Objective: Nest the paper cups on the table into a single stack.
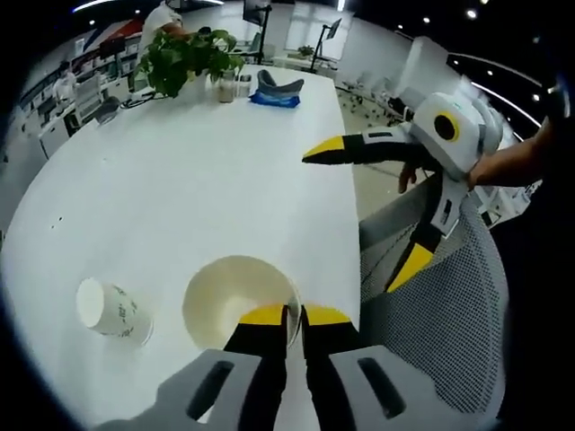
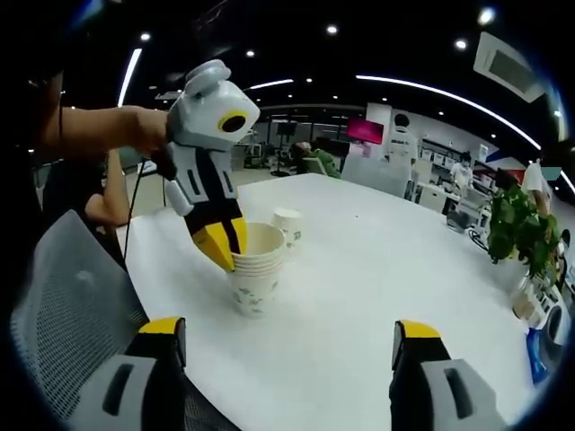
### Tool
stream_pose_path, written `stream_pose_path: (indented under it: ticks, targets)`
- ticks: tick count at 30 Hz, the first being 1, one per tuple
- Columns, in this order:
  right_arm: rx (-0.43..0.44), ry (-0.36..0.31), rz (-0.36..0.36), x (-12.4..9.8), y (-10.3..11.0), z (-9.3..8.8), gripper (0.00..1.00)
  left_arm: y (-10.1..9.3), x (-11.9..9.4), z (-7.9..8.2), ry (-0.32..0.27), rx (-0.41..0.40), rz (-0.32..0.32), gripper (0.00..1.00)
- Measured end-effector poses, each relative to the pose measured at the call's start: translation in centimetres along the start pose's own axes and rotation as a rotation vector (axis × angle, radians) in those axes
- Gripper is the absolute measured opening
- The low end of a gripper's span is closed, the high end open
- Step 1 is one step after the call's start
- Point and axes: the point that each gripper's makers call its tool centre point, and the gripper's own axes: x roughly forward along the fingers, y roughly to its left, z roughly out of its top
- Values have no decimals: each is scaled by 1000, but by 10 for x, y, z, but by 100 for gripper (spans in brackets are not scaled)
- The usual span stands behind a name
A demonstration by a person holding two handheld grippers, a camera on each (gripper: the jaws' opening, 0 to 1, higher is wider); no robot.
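White tabletop: left tool is pinching the light, crushable stack's rim; right tool is gaping.

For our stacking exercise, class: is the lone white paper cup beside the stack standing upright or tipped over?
Upright. In the right gripper view the lone white paper cup stands on its base, rim upward, on the white table just behind the stack of white paper cups.

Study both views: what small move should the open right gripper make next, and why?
Probably reach for the lone cup behind the stack. The left gripper is shut on the stack's rim, steadying it on the table, while the right gripper hangs open and empty, and that single cup stands apart, not yet nested.
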Motion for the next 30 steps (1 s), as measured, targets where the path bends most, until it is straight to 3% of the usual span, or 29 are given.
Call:
stream_pose_path:
  ticks: [6,15,20,30]
  targets:
    - [-1,1,2,0,0,-1,97,2,-5,-1,-17,25,2,11]
    - [0,-2,4,0,0,0,97,15,-32,19,-154,-38,27,26]
    - [-3,0,4,0,1,0,97,39,-48,12,-211,-119,53,28]
    - [0,0,10,1,2,0,98,91,-71,-1,-267,-163,220,47]
